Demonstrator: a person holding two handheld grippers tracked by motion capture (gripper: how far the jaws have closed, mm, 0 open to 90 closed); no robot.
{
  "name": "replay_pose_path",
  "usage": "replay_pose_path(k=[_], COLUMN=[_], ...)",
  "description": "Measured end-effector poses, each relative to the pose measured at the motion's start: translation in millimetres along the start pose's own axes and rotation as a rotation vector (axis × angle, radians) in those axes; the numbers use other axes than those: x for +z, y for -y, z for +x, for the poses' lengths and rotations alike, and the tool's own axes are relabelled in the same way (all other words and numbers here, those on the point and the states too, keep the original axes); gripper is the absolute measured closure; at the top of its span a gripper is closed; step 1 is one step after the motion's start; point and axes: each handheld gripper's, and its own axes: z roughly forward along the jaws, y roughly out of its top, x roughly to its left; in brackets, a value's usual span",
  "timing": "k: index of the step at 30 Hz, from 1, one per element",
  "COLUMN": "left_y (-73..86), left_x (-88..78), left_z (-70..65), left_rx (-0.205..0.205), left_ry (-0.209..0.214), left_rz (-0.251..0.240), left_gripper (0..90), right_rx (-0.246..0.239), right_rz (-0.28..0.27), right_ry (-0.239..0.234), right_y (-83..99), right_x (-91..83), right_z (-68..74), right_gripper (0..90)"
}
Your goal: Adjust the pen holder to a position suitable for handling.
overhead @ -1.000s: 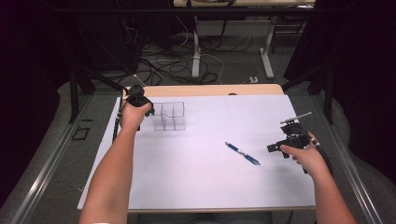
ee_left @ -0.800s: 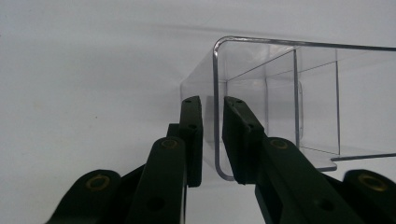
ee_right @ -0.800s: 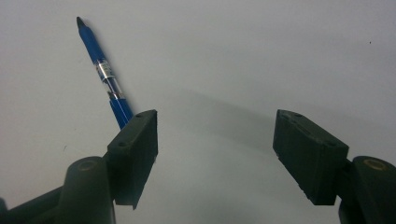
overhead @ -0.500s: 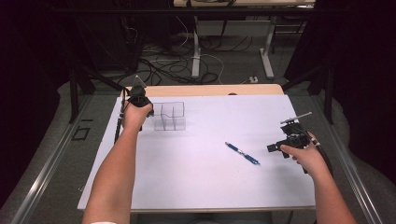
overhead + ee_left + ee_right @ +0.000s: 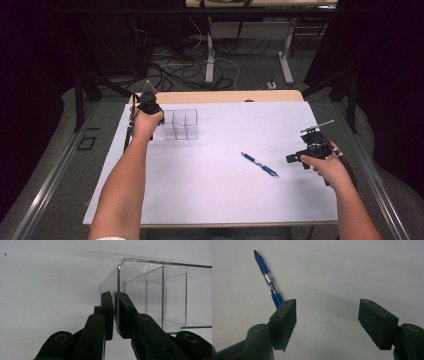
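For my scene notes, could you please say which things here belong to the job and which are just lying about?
In use:
- clear organizer, its wall clamped by the left gripper
- blue pen, close to the open right gripper

Lying about:
- cables on the floor
- desk legs beyond the table

My right gripper (image 5: 327, 323) has its fingers (image 5: 283, 322) spread wide above the white desk (image 5: 342, 272). A blue pen (image 5: 268, 281) lies aslant, its lower end hidden behind the left finger.
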Motion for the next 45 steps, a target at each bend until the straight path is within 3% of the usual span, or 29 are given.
replay_pose_path(k=[3,4,9,13,17,20,33,37,43,45], left_y=[-0.1,-0.4,0.0,1.0,2.1,3.3,8.4,10.8,13.7,14.2], left_x=[-0.5,-0.8,-1.2,-2.3,-5.7,-6.8,-10.5,-7.6,-4.3,-3.6], left_z=[-0.2,1.4,1.3,-0.6,-1.5,-4.3,-28.4,-43.6,-59.7,-64.2], left_rx=[-0.007,0.015,0.017,-0.014,0.005,-0.003,0.011,0.025,0.011,0.030], left_ry=[0.001,-0.003,-0.005,-0.002,0.004,0.008,0.029,0.035,0.037,0.035], left_rz=[0.005,0.005,0.005,0.006,0.005,0.006,0.008,0.016,0.027,0.034], left_gripper=[85.0,84.9,85.2,85.8,86.0,85.8,85.8,85.7,85.7,85.7], right_rx=[0.004,0.002,0.007,0.005,0.007,0.003,0.008,0.009,0.002,0.004], right_rz=[0.000,-0.001,-0.001,-0.004,-0.005,-0.005,-0.008,-0.009,-0.004,-0.007], right_ry=[0.001,0.002,-0.007,-0.008,-0.002,-0.009,-0.004,-0.002,-0.008,-0.002], right_y=[0.1,0.1,-0.4,-0.1,-0.1,-0.2,-0.5,-0.5,-0.6,-0.6], right_x=[-0.4,-0.4,-1.0,-0.7,-0.9,-0.8,-2.4,-2.6,-1.7,-1.9], right_z=[-0.2,-0.4,-0.6,-1.5,-1.2,-1.0,-1.1,-1.1,-1.2,-0.5], right_gripper=[30.8,30.7,30.8,30.7,30.8,30.8,30.8,30.8,30.7,30.8])
